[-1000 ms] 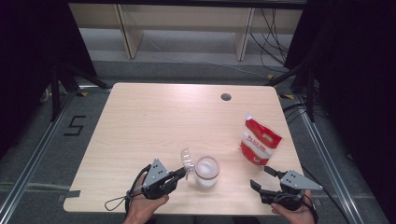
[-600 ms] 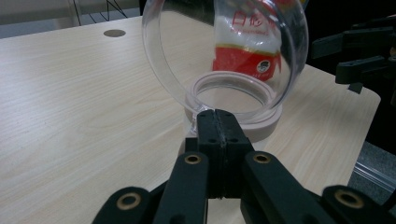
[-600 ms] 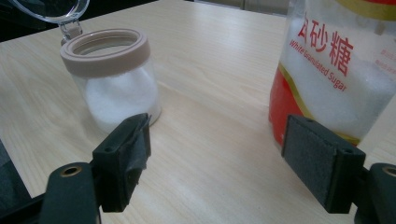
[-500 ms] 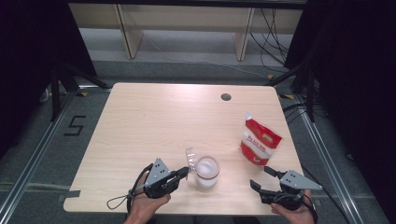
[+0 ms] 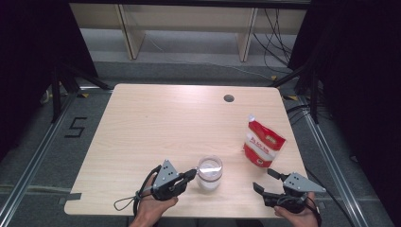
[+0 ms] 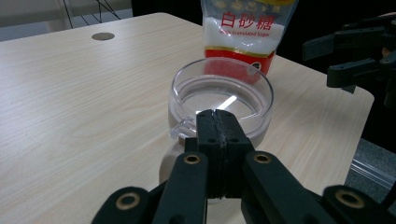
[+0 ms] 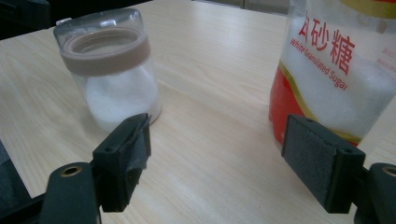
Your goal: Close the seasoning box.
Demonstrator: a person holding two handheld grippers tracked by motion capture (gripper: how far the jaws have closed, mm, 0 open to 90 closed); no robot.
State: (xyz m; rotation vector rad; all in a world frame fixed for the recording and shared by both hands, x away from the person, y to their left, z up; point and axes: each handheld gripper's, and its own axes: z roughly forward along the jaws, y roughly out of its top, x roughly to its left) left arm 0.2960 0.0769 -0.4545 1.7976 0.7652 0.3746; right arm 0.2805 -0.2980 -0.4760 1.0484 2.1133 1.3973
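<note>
A clear jar (image 5: 209, 172) with a tan collar and white sugar inside stands near the table's front edge. Its clear lid (image 6: 219, 93) lies flat on top. My left gripper (image 5: 190, 175) is shut, jaws pressed together, with the tips (image 6: 217, 123) against the near rim of the lid; a small clear tab sticks out just left of them. My right gripper (image 5: 263, 178) rests open at the front right, nothing between its pads (image 7: 224, 158). In the right gripper view the jar (image 7: 109, 70) is on the left and a red and white sugar bag (image 7: 336, 70) on the right.
The sugar bag (image 5: 262, 144) stands upright at the table's right side, behind the jar in the left gripper view (image 6: 245, 32). A round cable hole (image 5: 229, 98) sits near the far edge. The light wooden tabletop (image 5: 165, 123) spreads wide to the left and back.
The clear lid flap that stood up at the jar's left side has come down flat on the jar. My left gripper shifted slightly toward the jar. The right gripper stayed still.
</note>
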